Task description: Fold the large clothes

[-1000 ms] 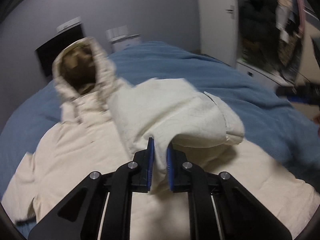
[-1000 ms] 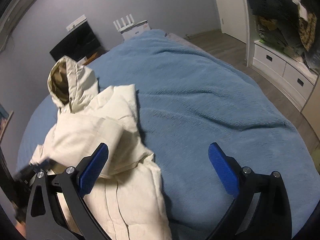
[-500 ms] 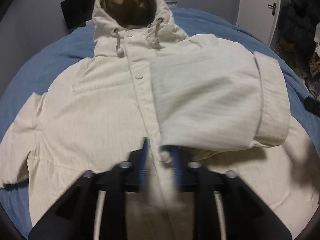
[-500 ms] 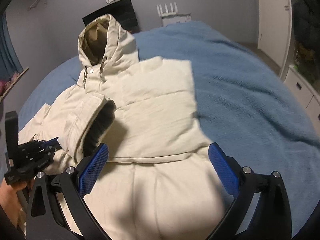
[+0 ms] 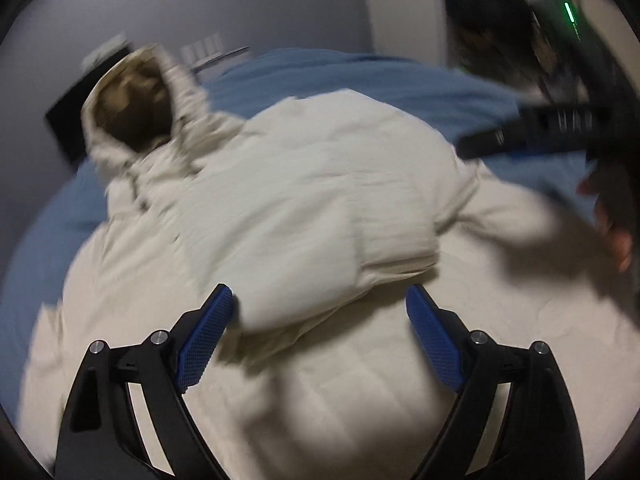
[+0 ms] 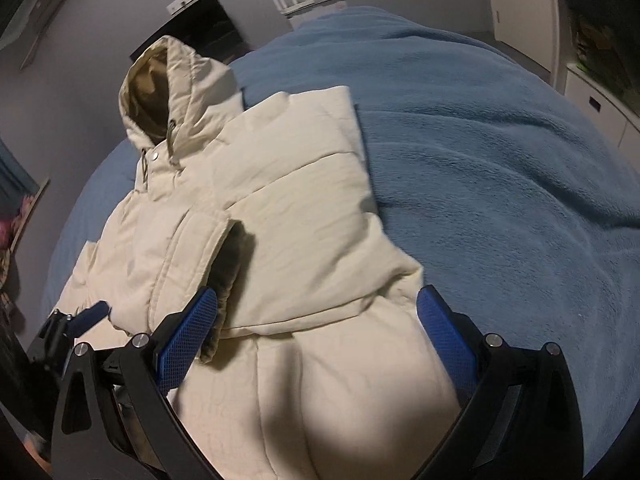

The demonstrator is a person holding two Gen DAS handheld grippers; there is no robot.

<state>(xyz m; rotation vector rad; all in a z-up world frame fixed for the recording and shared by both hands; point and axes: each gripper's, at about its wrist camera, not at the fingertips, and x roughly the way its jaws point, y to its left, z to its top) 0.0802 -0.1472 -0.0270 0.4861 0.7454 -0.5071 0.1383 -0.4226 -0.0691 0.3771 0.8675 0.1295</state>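
Since a moment ago your left gripper (image 5: 320,322) has let go of the sleeve's (image 5: 320,216) cuff it pinched; its jaws now stand wide apart, holding nothing, with the folded sleeve lying just ahead between them. From the left wrist, the cream jacket (image 5: 360,380) spreads under and beyond the jaws on the blue blanket (image 5: 400,80), hood (image 5: 136,108) far ahead to the left, though blur softens everything. From the right wrist, your right gripper (image 6: 316,328) is also spread wide and empty, hovering over the jacket's lower body; the sleeve's open cuff (image 6: 228,264) sits just ahead of the left jaw, and bare blanket lies beyond the right jaw. You can see the left gripper low to the left of it. Judging by the puffed quilting, this jacket looks light but bulky and springy, likely to creep back open, with a smooth shell that may slide. Take hold at the hem, which lies below the jaws and out of sight, pinching through both layers.
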